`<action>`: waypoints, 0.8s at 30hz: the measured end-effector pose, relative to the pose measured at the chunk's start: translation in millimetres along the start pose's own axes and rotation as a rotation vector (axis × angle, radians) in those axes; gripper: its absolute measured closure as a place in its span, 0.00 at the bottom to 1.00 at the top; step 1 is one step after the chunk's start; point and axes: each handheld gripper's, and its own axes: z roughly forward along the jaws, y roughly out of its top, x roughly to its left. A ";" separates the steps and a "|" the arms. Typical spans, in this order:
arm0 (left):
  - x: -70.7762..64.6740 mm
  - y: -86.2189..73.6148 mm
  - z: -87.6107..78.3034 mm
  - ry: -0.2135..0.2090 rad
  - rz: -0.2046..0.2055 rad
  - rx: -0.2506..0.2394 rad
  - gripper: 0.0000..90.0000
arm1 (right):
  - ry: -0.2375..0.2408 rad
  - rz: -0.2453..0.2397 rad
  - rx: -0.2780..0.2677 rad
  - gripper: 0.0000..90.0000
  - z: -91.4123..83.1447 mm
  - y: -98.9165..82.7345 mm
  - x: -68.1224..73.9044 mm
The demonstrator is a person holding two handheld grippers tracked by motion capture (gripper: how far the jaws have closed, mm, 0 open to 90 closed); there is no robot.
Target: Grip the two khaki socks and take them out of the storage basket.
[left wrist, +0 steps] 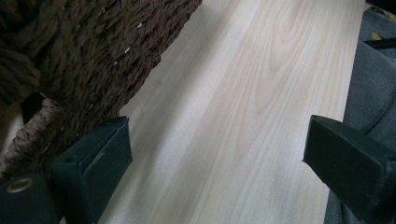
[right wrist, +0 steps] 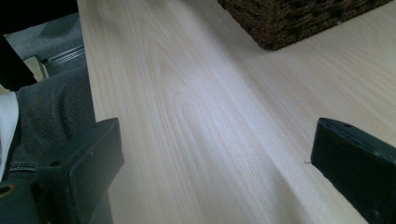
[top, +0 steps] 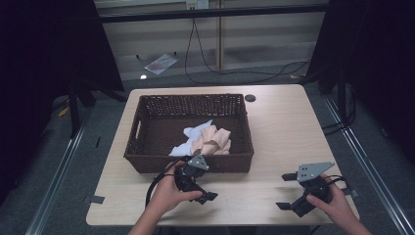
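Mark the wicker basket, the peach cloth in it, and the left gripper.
wicker basket (top: 147, 125), high view, bare left inner wall.
peach cloth (top: 215, 139), high view, middle of the bundle.
left gripper (left wrist: 217, 154), left gripper view, midway between its open jaws.

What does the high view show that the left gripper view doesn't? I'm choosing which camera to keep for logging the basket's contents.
The high view alone looks into the wicker basket, where the white cloth and the peach cloth lie bunched, and takes in both hands, the right gripper and the floor cables. The left gripper view alone gives a close look at the weave of the basket's outer wall and the left gripper, jaws wide apart. Both share the basket and the wooden table.
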 end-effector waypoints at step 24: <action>-2.8 10.5 -8.8 -0.042 -0.043 0.054 0.09 | -0.003 0.003 -0.005 0.02 -1.4 -0.1 -0.8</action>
